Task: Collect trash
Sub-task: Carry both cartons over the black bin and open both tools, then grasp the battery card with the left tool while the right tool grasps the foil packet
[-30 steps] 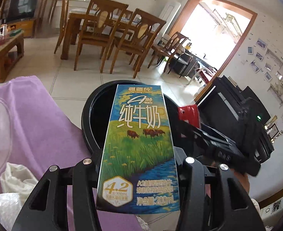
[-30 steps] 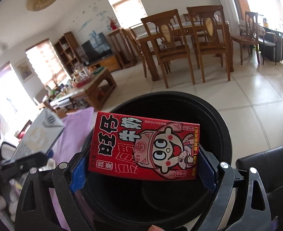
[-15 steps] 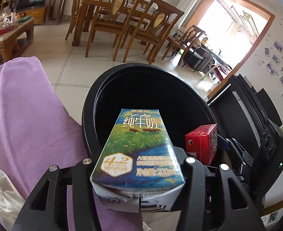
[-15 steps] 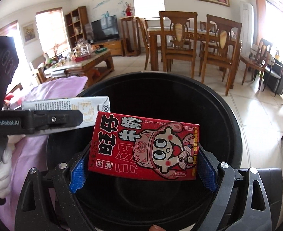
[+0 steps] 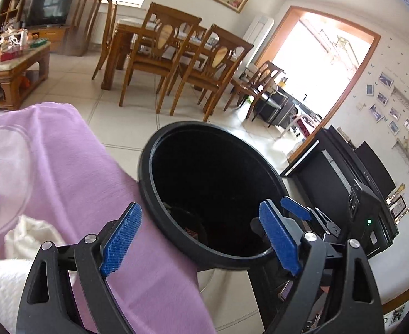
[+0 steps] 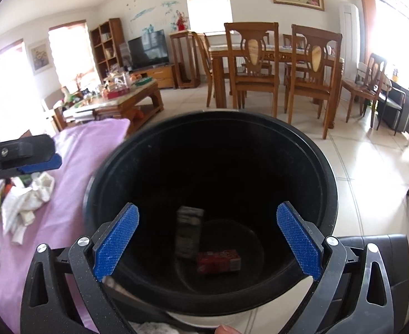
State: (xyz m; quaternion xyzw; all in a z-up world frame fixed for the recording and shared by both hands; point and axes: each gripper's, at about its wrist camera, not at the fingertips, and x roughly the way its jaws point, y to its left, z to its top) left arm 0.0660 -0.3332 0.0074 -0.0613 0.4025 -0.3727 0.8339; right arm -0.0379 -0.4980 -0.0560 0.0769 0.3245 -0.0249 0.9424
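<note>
Both cartons are dropped, so the binning step is finishing. The left gripper (image 5: pixel 201 239) has just been opening and its blue pads now stand wide apart, nothing between them; the right gripper (image 6: pixel 208 239) likewise gapes empty. Below and ahead of the right gripper, inside the round black plastic bin (image 6: pixel 327 178), lie the red milk carton (image 6: pixel 218 261) and the tall milk carton (image 6: pixel 189 231). Next, I judge, a gripper must swing left to the crumpled white tissue (image 6: pixel 29 197) on the purple cloth (image 5: pixel 73 167).
</note>
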